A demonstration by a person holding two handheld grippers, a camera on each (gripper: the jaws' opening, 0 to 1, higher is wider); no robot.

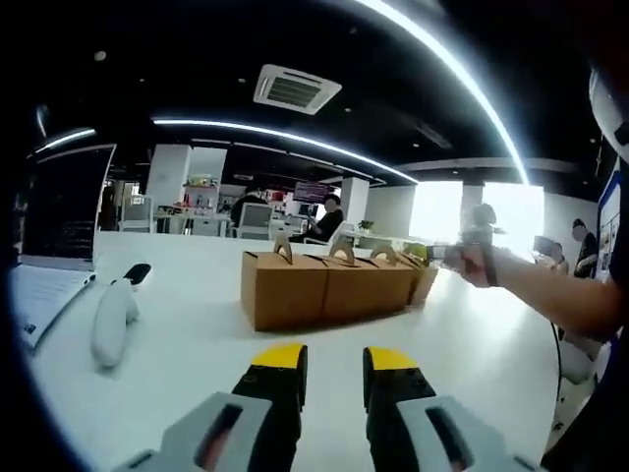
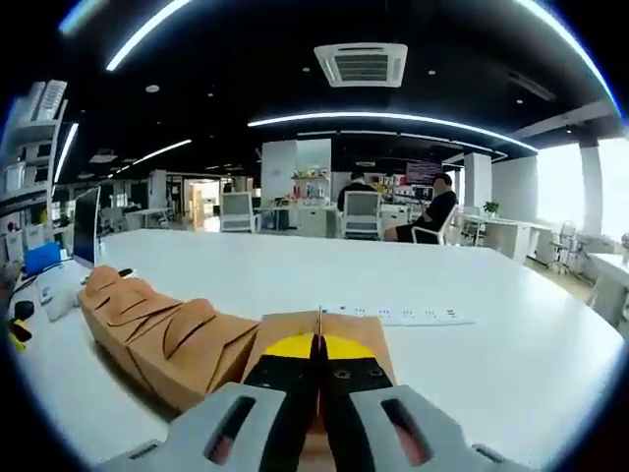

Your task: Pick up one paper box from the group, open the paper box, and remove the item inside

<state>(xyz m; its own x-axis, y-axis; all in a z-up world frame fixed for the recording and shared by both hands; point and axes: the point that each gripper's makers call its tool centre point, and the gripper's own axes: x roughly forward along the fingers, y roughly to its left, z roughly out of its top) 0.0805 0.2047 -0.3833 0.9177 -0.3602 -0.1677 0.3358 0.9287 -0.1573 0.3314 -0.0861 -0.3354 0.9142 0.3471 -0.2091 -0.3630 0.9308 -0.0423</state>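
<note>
**Jaws clamped on carton handle as row of boxes waits on white table**

Yellow-tipped fingers (image 2: 316, 347) of the right gripper (image 2: 318, 346) are seen pressed together on the thin upright handle of the nearest paper box (image 2: 295, 329), which sits directly beneath them in the right gripper view. Three more paper boxes (image 2: 157, 329) are lined up touching one another to its left, receding toward the far left. A white power strip (image 2: 398, 316) is laid just beyond the gripped box, and a laptop (image 2: 86, 224) is set at the far left edge of the table (image 2: 491, 334).

In the left gripper view, the left gripper (image 1: 334, 359) is held low over bare tabletop, its jaws parted with nothing between them, well short of the row. A white handheld device (image 1: 111, 320) and a laptop are placed to the left. A person's forearm (image 1: 550, 290) is stretched in from the right, level with the box tops; the far end of the row is hidden behind it. Seated people (image 1: 329, 218) are made out dimly in the office behind.
</note>
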